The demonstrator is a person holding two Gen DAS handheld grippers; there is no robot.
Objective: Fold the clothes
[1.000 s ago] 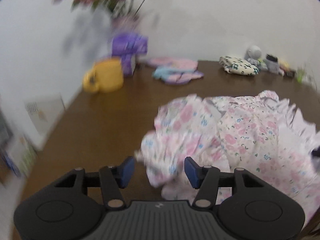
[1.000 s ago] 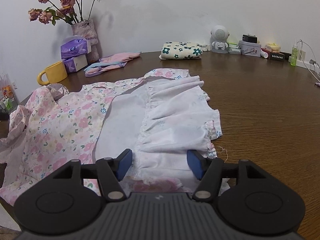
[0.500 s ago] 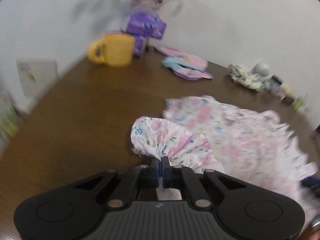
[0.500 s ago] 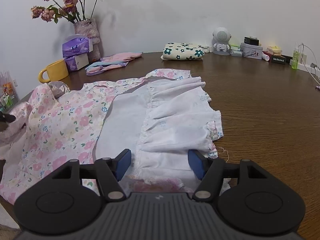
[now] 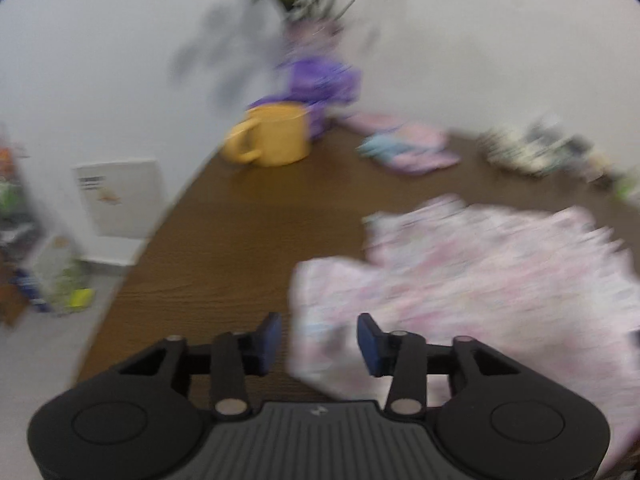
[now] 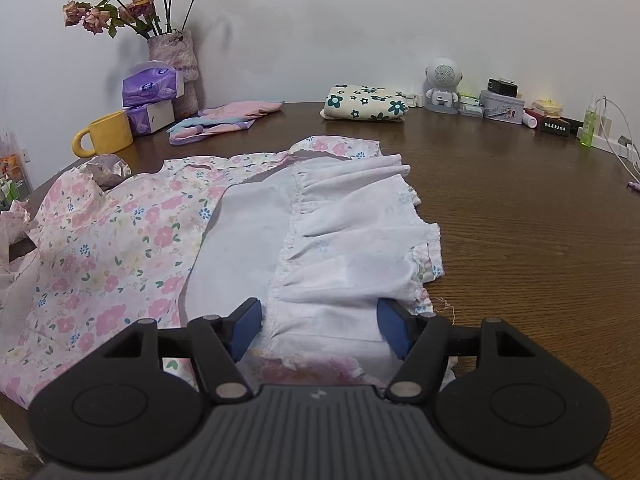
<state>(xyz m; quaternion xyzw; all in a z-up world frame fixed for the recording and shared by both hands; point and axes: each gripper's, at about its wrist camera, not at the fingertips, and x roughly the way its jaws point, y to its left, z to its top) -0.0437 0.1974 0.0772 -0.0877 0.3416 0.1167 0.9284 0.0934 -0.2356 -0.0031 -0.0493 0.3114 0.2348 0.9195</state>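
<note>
A pink floral garment (image 6: 100, 240) lies spread on the brown table (image 6: 520, 220), its white lining and ruffled hem (image 6: 348, 240) turned up on the right. My right gripper (image 6: 320, 326) stands open low over the near hem, its blue pads either side of the ruffle. The left wrist view is blurred: my left gripper (image 5: 318, 340) is open, and a corner of the floral garment (image 5: 460, 280) lies between and beyond its pads, not pinched.
A yellow mug (image 6: 106, 134), purple tissue packs (image 6: 150, 88) and a vase of dried roses (image 6: 176, 60) stand at the back left. Pink and blue gloves (image 6: 224, 118), a folded flowered cloth (image 6: 366, 104), a small robot figure (image 6: 442, 86) and small items line the far edge.
My left gripper was shut on the sleeve half a second ago and has now opened, leaving the cloth on the table. The right gripper has barely moved.
</note>
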